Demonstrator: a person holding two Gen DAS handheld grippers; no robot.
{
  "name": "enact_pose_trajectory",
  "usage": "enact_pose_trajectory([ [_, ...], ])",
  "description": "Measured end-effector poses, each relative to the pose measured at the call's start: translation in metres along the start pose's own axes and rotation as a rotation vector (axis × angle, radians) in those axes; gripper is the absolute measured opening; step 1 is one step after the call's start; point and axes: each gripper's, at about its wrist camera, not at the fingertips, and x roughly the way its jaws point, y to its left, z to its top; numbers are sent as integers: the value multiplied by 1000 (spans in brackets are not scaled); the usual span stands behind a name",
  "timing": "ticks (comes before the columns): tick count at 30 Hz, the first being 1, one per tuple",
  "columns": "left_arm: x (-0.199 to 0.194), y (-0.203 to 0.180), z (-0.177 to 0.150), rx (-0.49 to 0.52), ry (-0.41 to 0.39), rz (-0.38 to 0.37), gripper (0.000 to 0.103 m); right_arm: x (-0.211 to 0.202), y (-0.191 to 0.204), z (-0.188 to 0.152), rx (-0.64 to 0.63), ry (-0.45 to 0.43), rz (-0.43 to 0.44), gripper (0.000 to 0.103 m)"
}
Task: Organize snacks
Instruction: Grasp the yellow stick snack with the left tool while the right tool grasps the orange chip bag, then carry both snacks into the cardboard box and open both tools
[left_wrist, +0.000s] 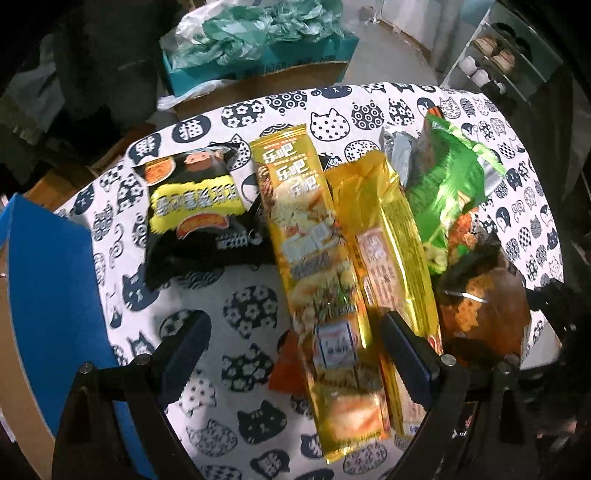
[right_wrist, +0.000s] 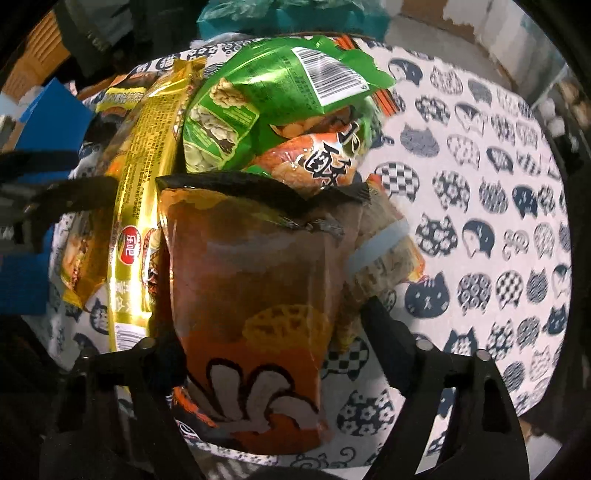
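Snacks lie in a heap on the bench (left_wrist: 369, 107), which wears a cloth with cat faces. The step looks like reaching in for a pick. The left gripper (left_wrist: 295, 343) is spread wide over the long gold pack (left_wrist: 314, 266). The right gripper (right_wrist: 273, 332) is spread around the orange bag (right_wrist: 243, 288), beside the gold pack, not squeezing yet. Next it likely needs to press in and lift. A blue box (left_wrist: 55, 280) stands left of the gold pack; a teal box (left_wrist: 258, 55) sits behind.
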Motion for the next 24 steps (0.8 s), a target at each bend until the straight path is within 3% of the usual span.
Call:
enact_pose_trajectory([
  [5, 11, 6, 11, -28, 0, -22, 92, -1, 5, 7, -20, -19, -5, 55],
  [8, 18, 8, 12, -33, 17, -63, 73, -3, 5, 10, -21, -27, -9, 50],
  [10, 24, 6, 14, -28, 32, -102, 50, -8, 5, 10, -22, -37, -12, 49],
  [12, 25, 5, 15, -23, 35, -111, 36, -11, 6, 11, -16, -48, -8, 48],
  [17, 10, -10, 8, 61, -25, -26, 32, -25, 2, 15, -23, -78, -27, 46],
  [24, -13, -4, -6, 79, -88, 3, 32, -51, -5, 13, -23, -129, -43, 46],
])
